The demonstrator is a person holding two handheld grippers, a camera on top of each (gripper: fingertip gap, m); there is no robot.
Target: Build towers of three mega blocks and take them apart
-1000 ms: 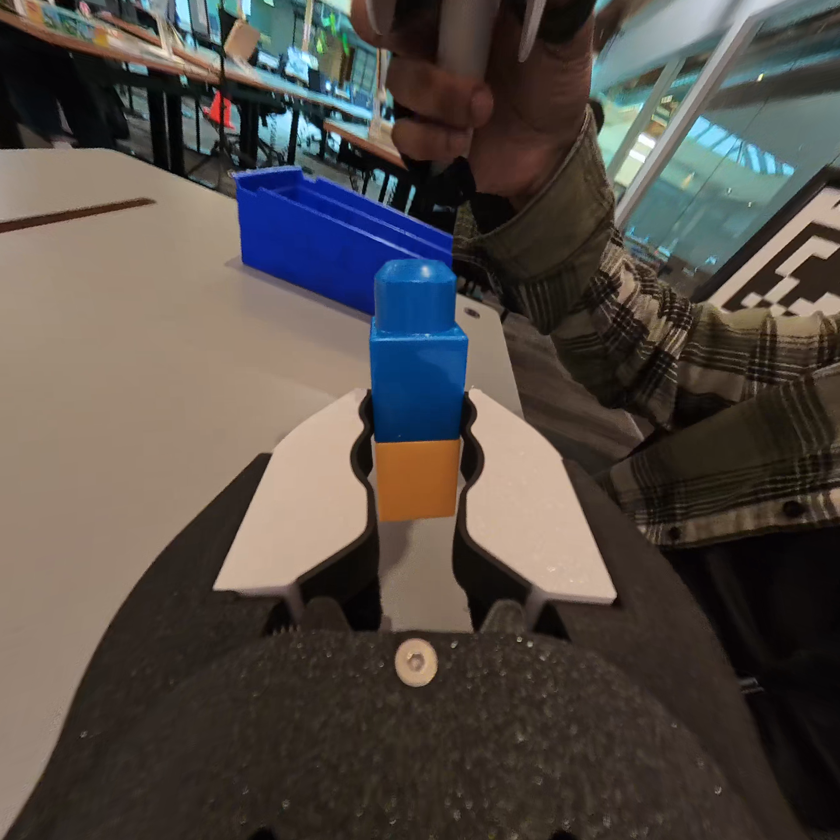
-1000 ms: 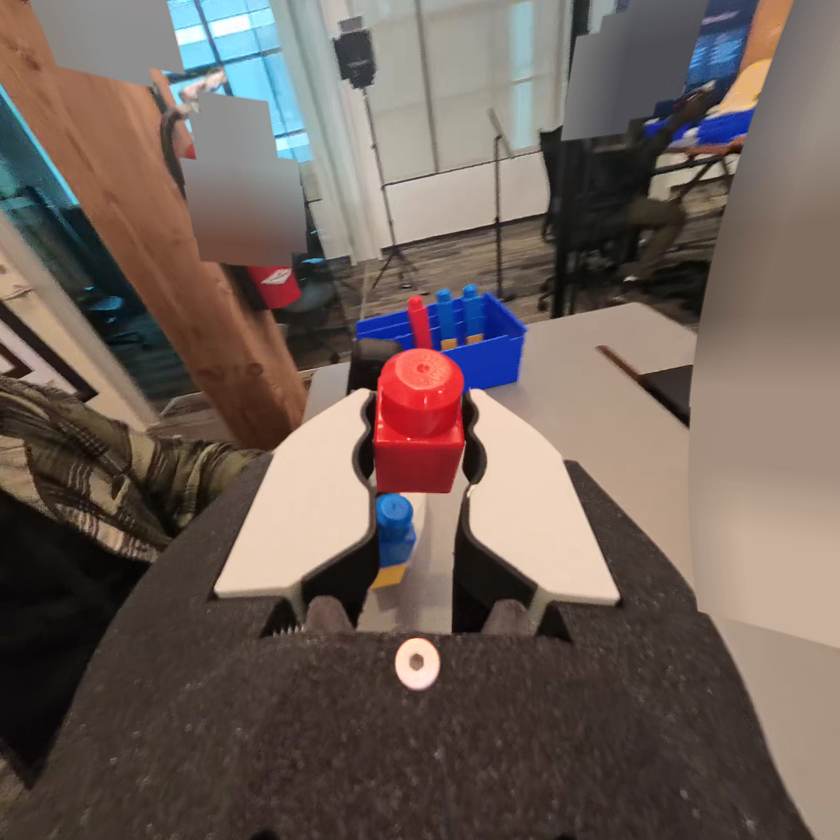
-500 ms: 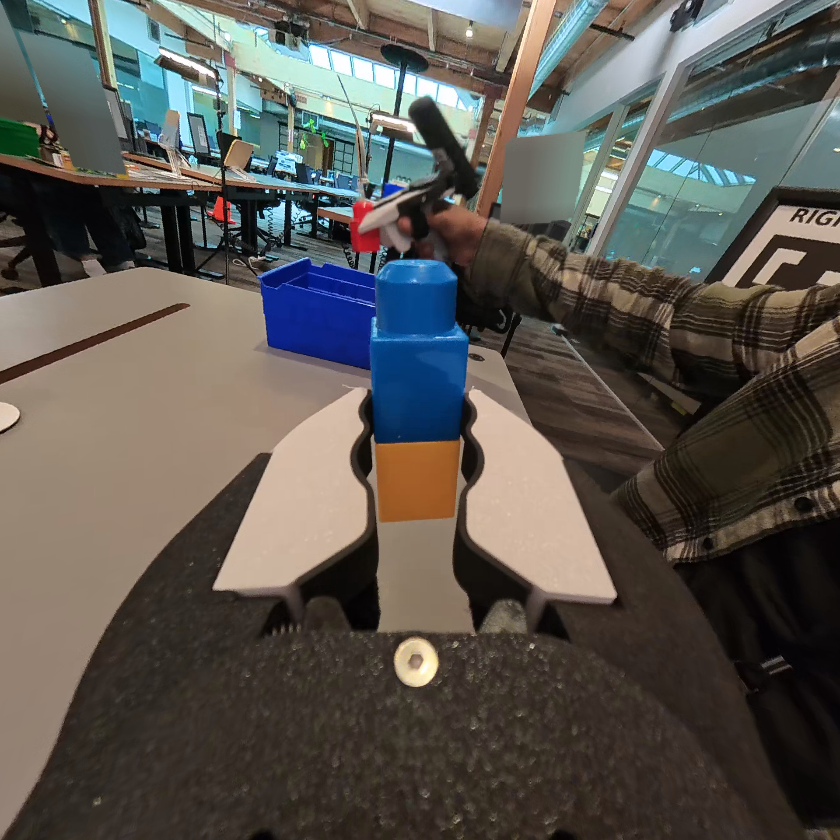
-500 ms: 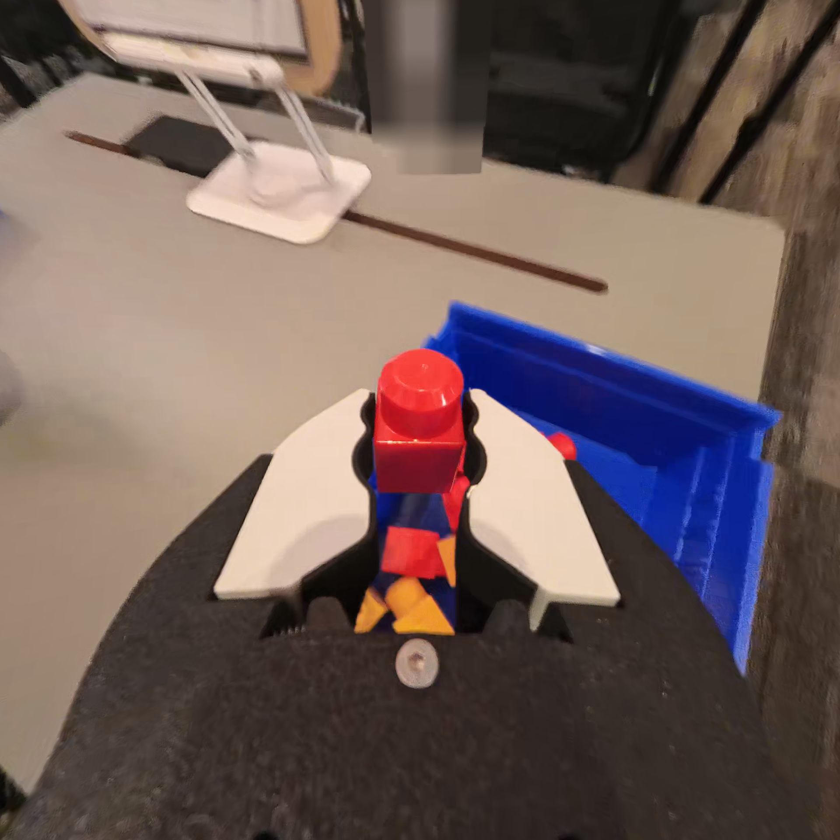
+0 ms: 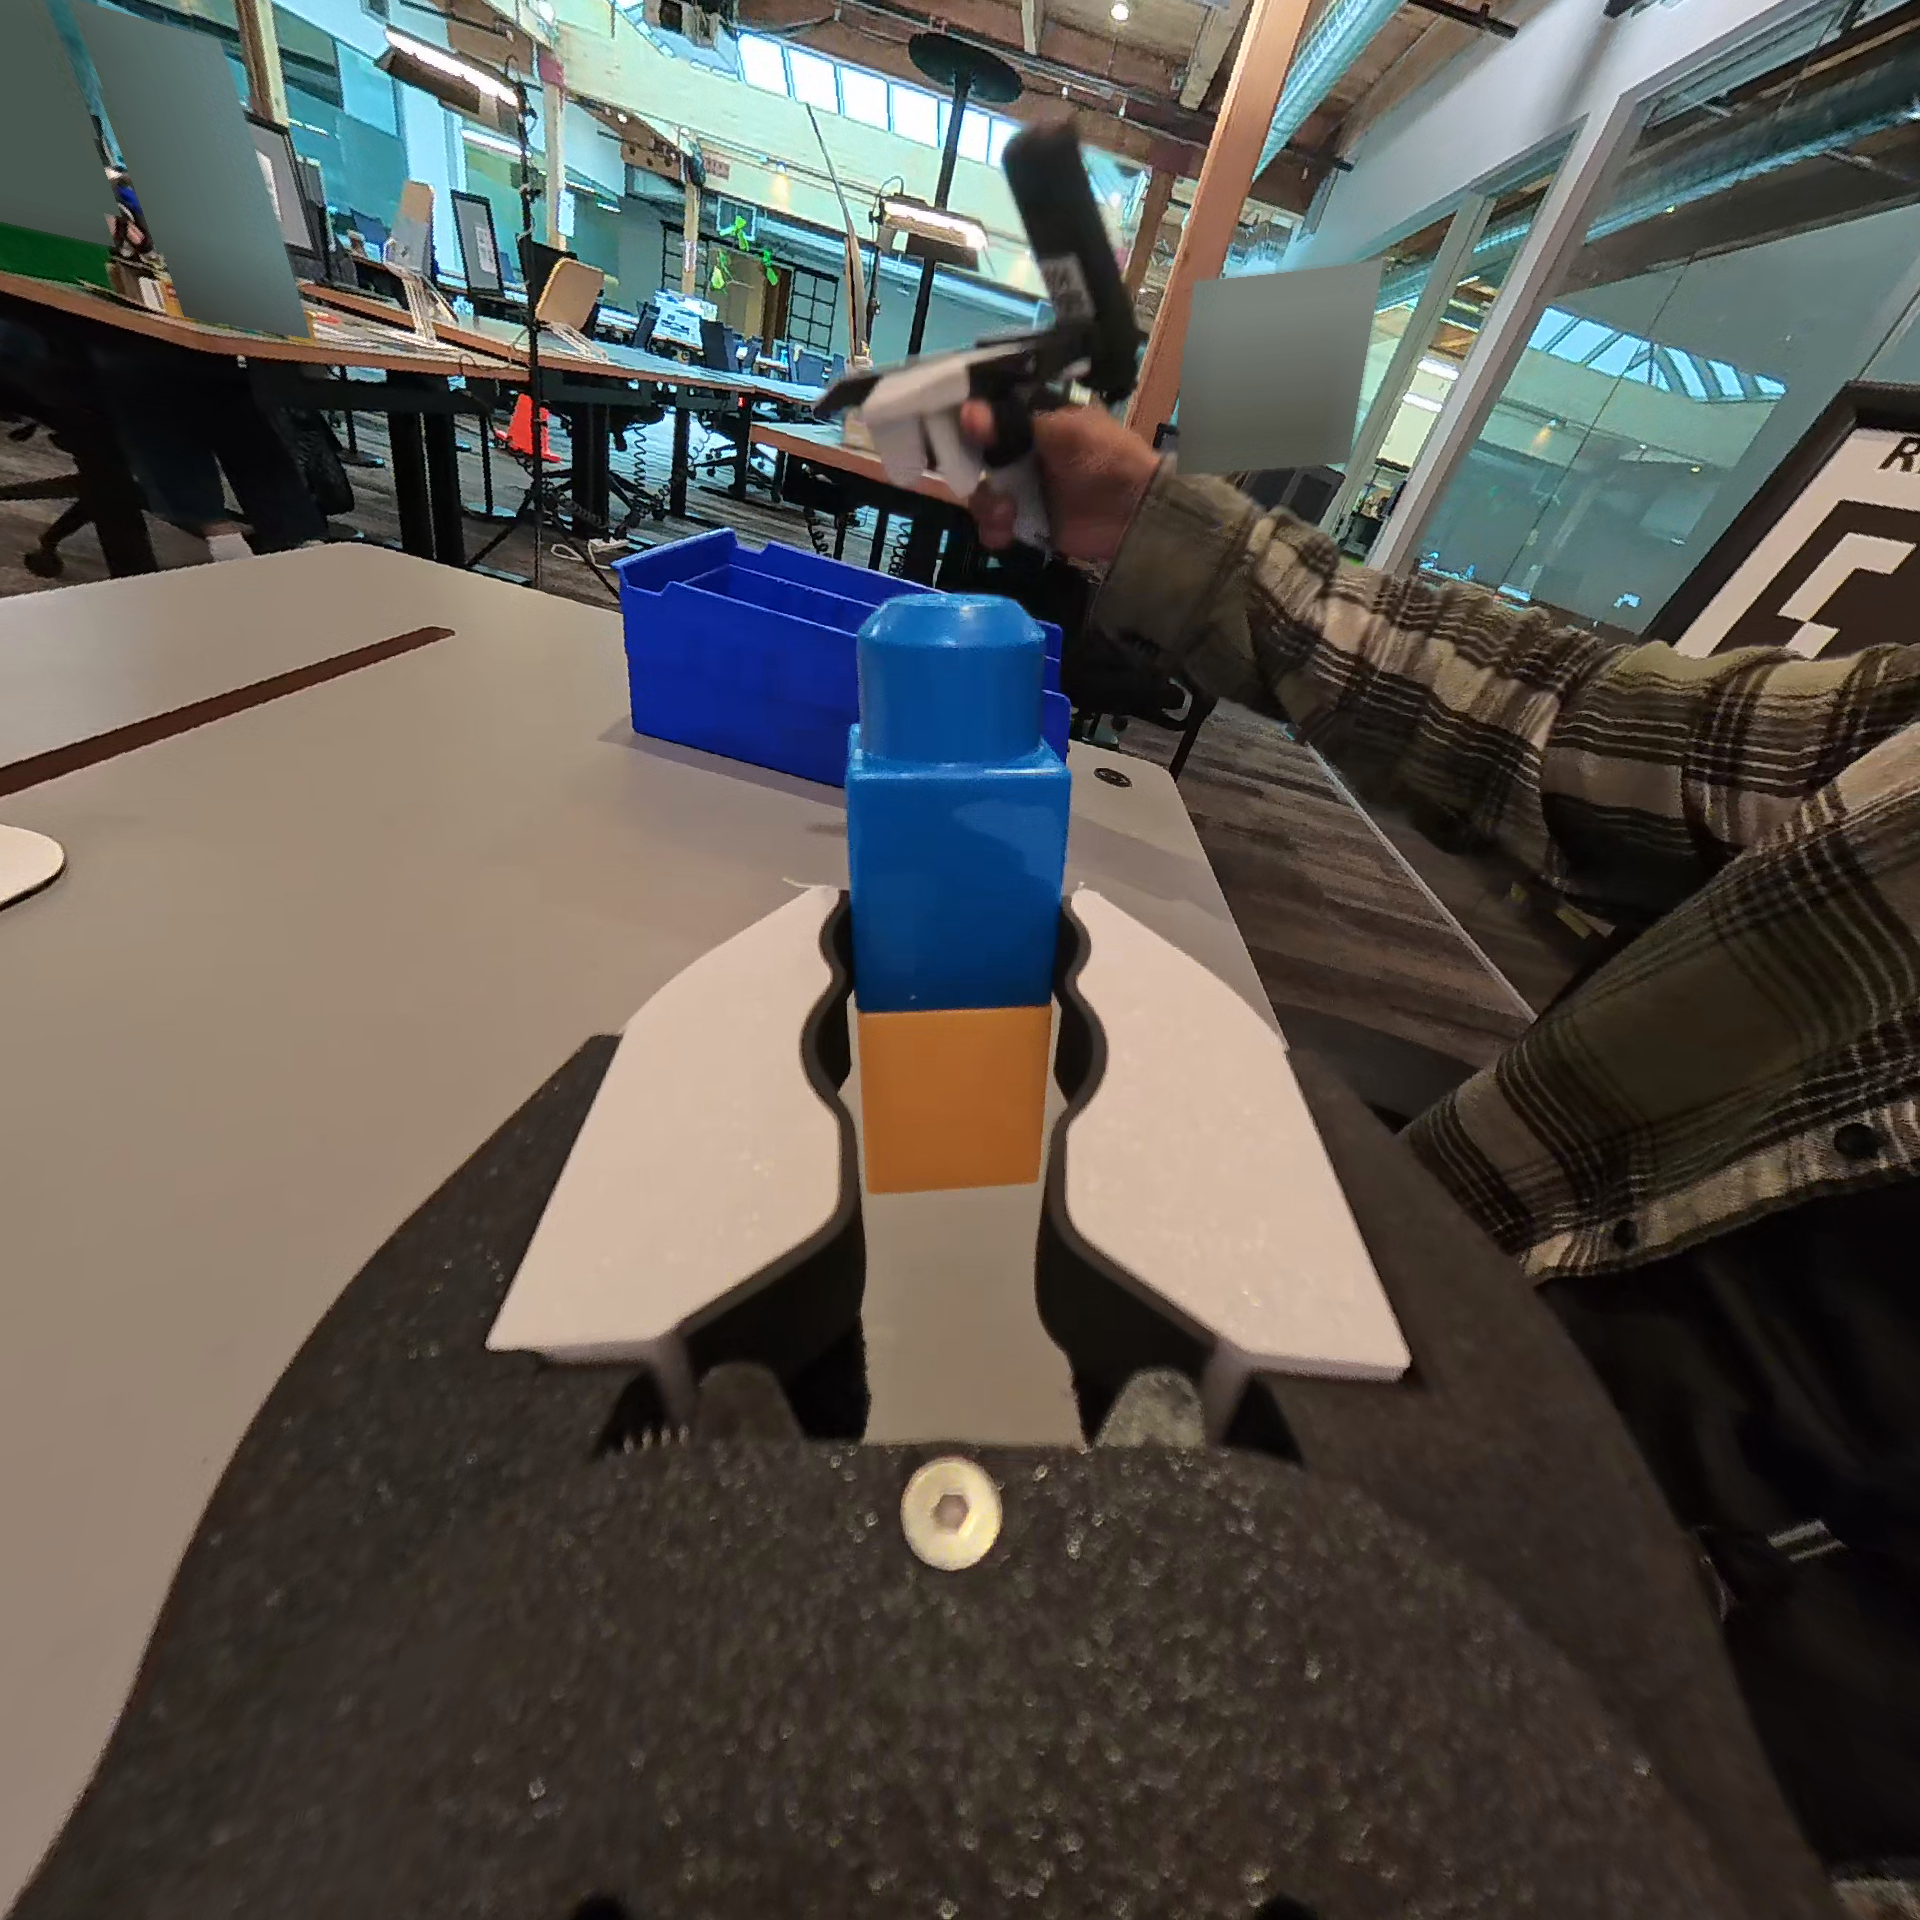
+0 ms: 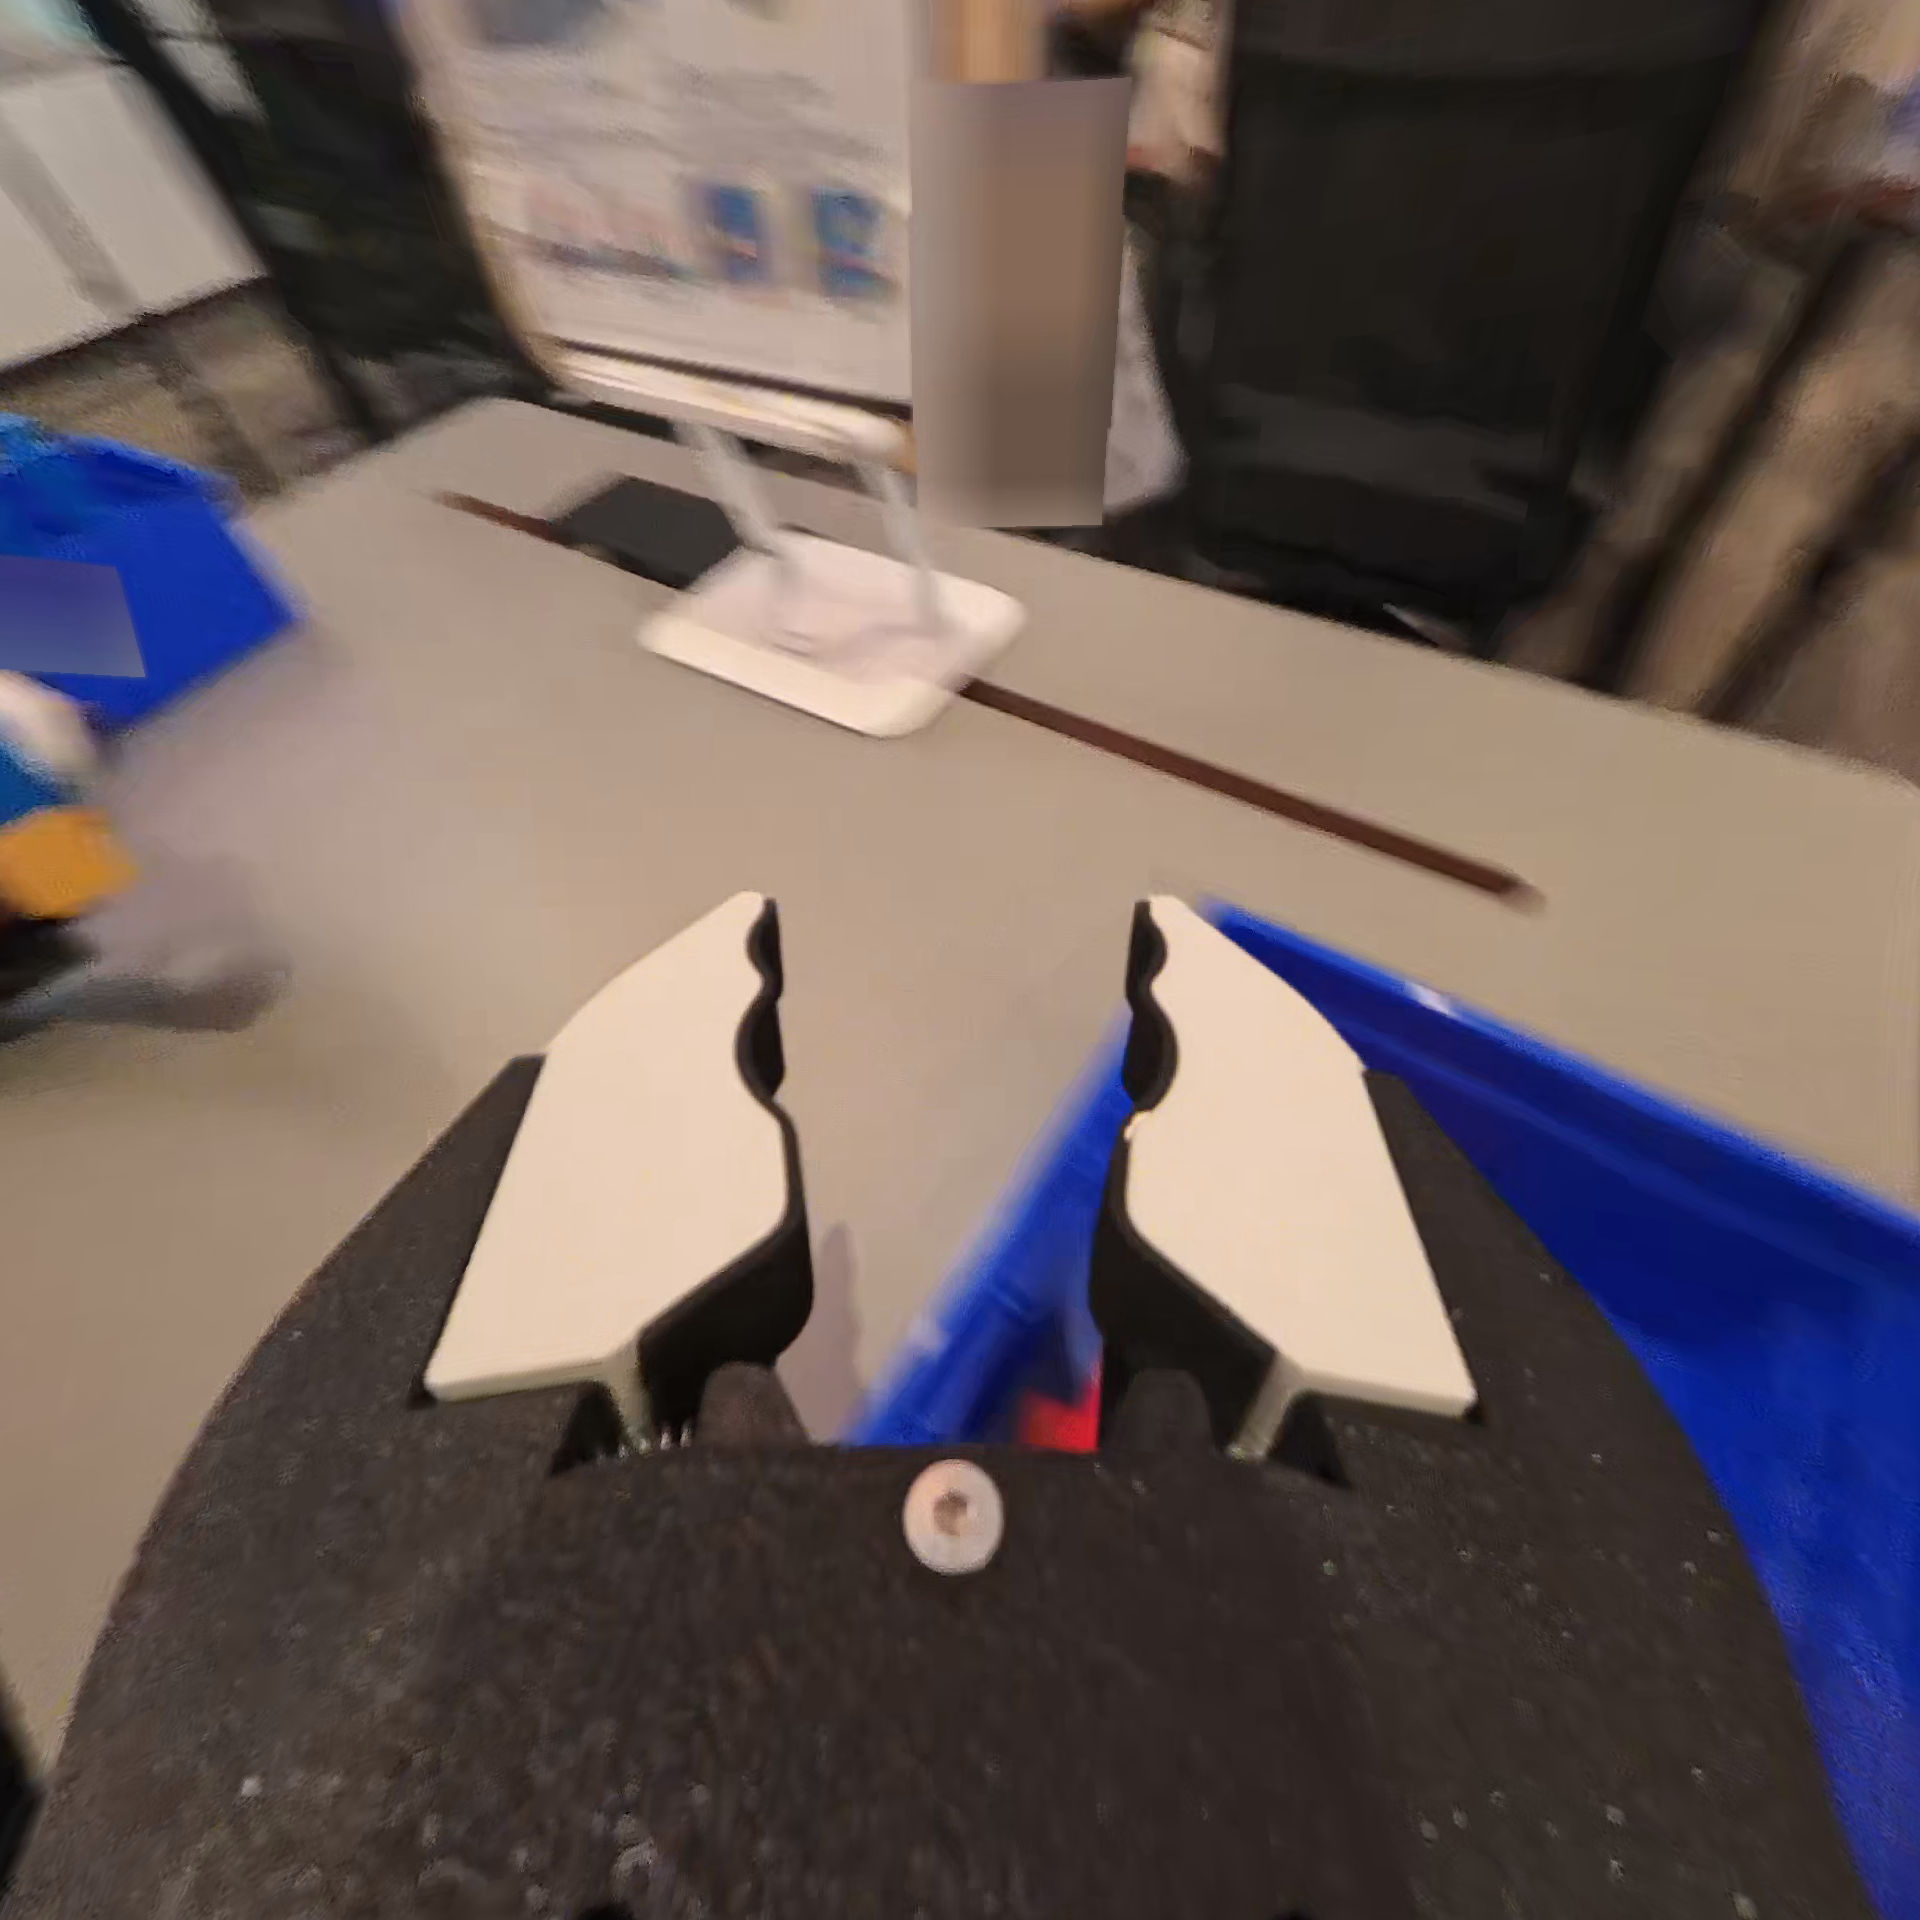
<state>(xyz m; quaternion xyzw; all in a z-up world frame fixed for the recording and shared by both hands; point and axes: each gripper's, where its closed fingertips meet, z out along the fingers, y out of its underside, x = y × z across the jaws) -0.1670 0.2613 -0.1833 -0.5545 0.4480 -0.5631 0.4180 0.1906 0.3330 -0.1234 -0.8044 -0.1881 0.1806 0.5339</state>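
Observation:
My left gripper (image 5: 954,940) is shut on a stack of two mega blocks: a blue block (image 5: 956,831) on top of an orange block (image 5: 951,1096). The pads press the stack's sides and hold it upright over the grey table (image 5: 312,883). My right gripper (image 6: 954,935) is open and empty above the near edge of the blue bin (image 6: 1610,1226). A bit of a red block (image 6: 1065,1413) shows in the bin below it. The right gripper also shows in the left wrist view (image 5: 914,416), held high beyond the blue bin (image 5: 748,665). The held stack shows blurred at the right wrist view's left edge (image 6: 52,821).
A white stand base (image 6: 842,634) with a board on it sits farther back on the table. A dark strip (image 6: 1247,790) runs across the tabletop. A person's plaid sleeve (image 5: 1507,727) reaches in from the right. The table's right edge (image 5: 1226,935) lies near the stack. Across from one pair of fingers to the other is roughly 40 cm.
My right gripper carried the red block over the blue bin, opened and let it go; its jaws now stand wide and empty. My left gripper kept its hold on the blue and orange stack.

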